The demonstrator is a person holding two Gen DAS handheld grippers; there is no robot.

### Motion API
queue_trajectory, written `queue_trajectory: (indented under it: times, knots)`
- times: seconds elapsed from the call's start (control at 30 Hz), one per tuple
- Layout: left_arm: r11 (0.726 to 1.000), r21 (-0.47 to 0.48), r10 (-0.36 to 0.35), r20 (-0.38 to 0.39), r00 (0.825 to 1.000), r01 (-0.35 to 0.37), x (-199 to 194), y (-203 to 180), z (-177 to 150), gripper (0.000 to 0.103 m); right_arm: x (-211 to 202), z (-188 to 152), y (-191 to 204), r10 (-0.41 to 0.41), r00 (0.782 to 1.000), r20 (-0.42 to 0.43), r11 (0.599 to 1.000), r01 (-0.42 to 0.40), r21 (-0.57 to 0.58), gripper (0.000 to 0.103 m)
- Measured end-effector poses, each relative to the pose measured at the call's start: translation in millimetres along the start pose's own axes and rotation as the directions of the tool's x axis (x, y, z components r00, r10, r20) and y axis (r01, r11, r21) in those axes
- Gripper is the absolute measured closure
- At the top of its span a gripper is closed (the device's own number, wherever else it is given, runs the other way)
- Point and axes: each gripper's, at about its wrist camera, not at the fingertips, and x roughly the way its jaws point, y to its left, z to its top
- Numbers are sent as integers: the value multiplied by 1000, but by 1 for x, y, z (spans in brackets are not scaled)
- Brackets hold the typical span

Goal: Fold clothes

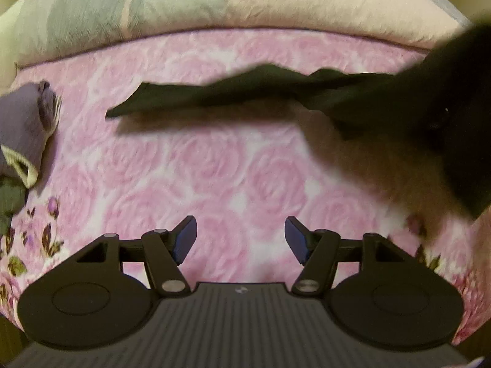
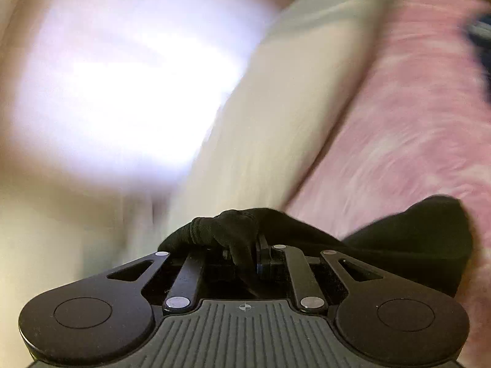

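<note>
A black garment (image 1: 245,89) hangs stretched and blurred above the pink rose-patterned bed (image 1: 214,178), running from centre left to the right edge in the left wrist view. My left gripper (image 1: 241,239) is open and empty, low over the bed, nearer than the garment. My right gripper (image 2: 245,257) is shut on a bunched part of the black garment (image 2: 233,230), which drapes over its fingers and trails to the right. The right wrist view is heavily blurred.
A cream and green pillow (image 1: 184,3) lies along the far side of the bed. A purple garment with cream trim (image 1: 24,128) lies at the left edge, with a dark green cloth (image 1: 9,202) below it. A bright blurred patch (image 2: 122,76) fills the right wrist view's left.
</note>
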Motion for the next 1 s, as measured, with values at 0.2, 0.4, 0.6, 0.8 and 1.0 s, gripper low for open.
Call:
queue_trajectory:
  times: [0.2,0.4,0.6,0.8,1.0]
  knots:
    - [1000,4,8,-35,999,-8,20,-32,6,43,-7,81,-89,-378,924,52,916,365,166,33]
    - [999,33,39,-78,996,-37,49,-53,1,43,-19,11,-136,-450,887,-103,886,428,-181,33]
    - [990,112,87,-30,996,-83,81,-63,12,43,1,-55,-161,-485,861,-155,845,416,-336,33]
    - [971,213,94,84,992,-110,128,-72,40,43,45,-66,-146,-494,868,-56,763,402,-506,21]
    - [961,255,95,58,994,-107,181,-75,82,93,80,-71,-137,-521,852,-54,698,389,-601,21]
